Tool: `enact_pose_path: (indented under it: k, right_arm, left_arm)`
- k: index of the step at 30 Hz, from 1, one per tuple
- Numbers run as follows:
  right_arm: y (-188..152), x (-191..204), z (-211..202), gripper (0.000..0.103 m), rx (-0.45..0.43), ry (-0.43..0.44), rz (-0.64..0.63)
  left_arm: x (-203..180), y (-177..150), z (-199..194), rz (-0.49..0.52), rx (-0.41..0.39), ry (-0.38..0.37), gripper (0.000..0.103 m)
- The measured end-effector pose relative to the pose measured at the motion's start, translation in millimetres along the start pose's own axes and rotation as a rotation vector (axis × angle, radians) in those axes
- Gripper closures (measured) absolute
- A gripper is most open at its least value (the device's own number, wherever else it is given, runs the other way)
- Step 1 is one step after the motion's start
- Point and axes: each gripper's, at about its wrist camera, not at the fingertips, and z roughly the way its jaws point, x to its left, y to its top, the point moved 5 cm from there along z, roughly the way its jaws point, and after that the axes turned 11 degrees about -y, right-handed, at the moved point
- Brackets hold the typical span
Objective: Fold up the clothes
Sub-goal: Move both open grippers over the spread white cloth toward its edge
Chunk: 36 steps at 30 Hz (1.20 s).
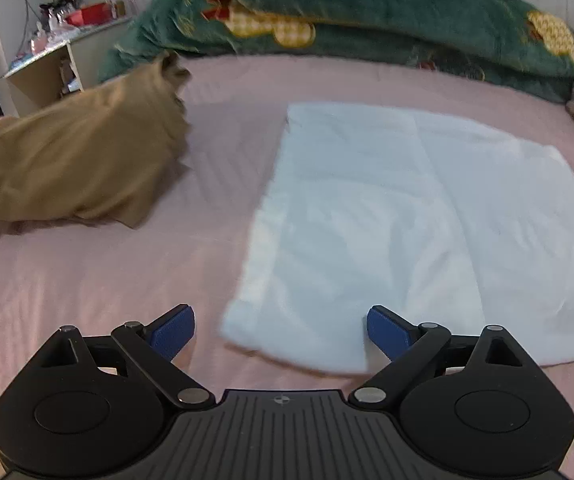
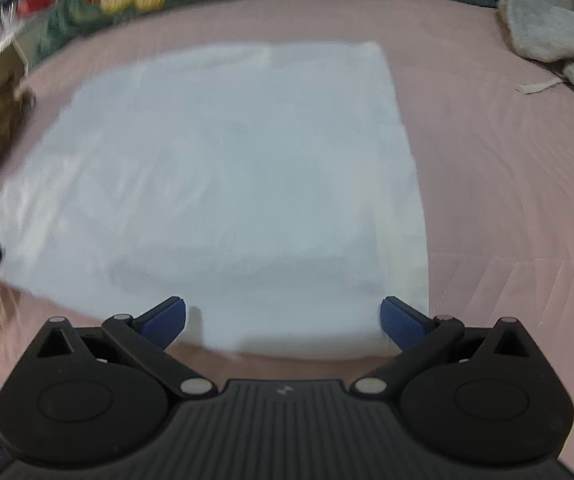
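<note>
Both grippers hang spread wide with nothing between the blue pads. The left gripper [image 1: 281,330] sits at the bottom of its frame, over the near left corner of the white cloth [image 1: 407,220]; its right pad [image 1: 387,330] is over the fabric, its left pad [image 1: 173,330] over bare pink sheet [image 1: 87,280]. The right gripper [image 2: 283,322] sits low in its own frame above the cloth's [image 2: 227,180] near edge, close to the near right corner, both pads over or just at the hem.

The cloth lies flat on the sheet in the middle of the bed, already folded lengthwise: a fold line runs from the near edge toward the far side, so its long axis points away from the grippers, tilting toward the upper left in the left view. The right view is blurred, so finer creases cannot be told.

Left of the cloth, well apart, lies a brown garment [image 1: 75,160], bunched. A green blanket [image 1: 367,12] with gold patterns is heaped along the top of the frame. A grey garment [image 2: 559,28] lies crumpled at upper right in the right view. At upper left a shelf [image 1: 47,68] holds small clutter, including something red [image 1: 87,14]; contents and any writing are too small to read.
</note>
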Motion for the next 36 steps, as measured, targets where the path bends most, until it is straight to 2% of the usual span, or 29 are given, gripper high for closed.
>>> enact_pose_path:
  k: [3, 7, 13, 17, 22, 23, 25, 26, 28, 29, 31, 33, 34, 36]
  right_arm:
    - [5, -4, -4, 0.000, -0.040, 0.014, 0.069]
    - [17, 2, -6, 0.000, -0.068, 0.063, 0.111]
    - [25, 6, -12, 0.000, -0.142, 0.076, 0.097]
    - [27, 6, -16, 0.000, -0.215, 0.045, 0.054]
    - [31, 7, -15, 0.000, -0.277, 0.064, 0.024]
    - [33, 7, -13, 0.000, -0.273, 0.049, 0.015]
    - [36, 7, -9, 0.000, -0.264, 0.020, -0.002]
    - [36, 5, -7, 0.000, -0.257, 0.027, 0.014]
    - [35, 2, 0, 0.000, -0.229, 0.039, 0.044]
    - [34, 0, 6, 0.000, -0.208, 0.044, 0.057]
    - [30, -3, 18, 0.000, -0.156, 0.034, 0.047]
    - [30, 0, 14, 0.000, -0.174, 0.033, 0.012]
    - [30, 1, 12, 0.000, -0.176, 0.033, 0.002]
    - [34, 2, 15, 0.000, -0.150, 0.027, -0.011]
  left_arm:
    - [11, -3, -9, -0.070, -0.030, -0.029, 0.009]
    - [17, -7, -2, -0.172, -0.027, -0.061, 0.009]
    - [-1, -10, 20, -0.181, -0.031, -0.071, 0.010]
    - [5, -15, 29, -0.254, -0.058, -0.058, 0.010]
    - [14, -13, 27, -0.374, -0.132, -0.085, 0.013]
    - [13, -12, 27, -0.380, -0.136, -0.084, 0.015]
    - [8, -10, 27, -0.347, -0.136, -0.083, 0.026]
    - [5, -10, 27, -0.329, -0.139, -0.085, 0.029]
    - [1, -9, 25, -0.294, -0.147, -0.071, 0.045]
    - [0, -8, 24, -0.282, -0.150, -0.054, 0.048]
    - [-1, -5, 21, -0.266, -0.154, -0.008, 0.049]
    - [-1, 2, 13, -0.261, -0.182, 0.015, 0.049]
    - [-1, 5, 10, -0.248, -0.192, 0.017, 0.044]
    - [-4, 9, 17, -0.233, -0.125, 0.004, 0.041]
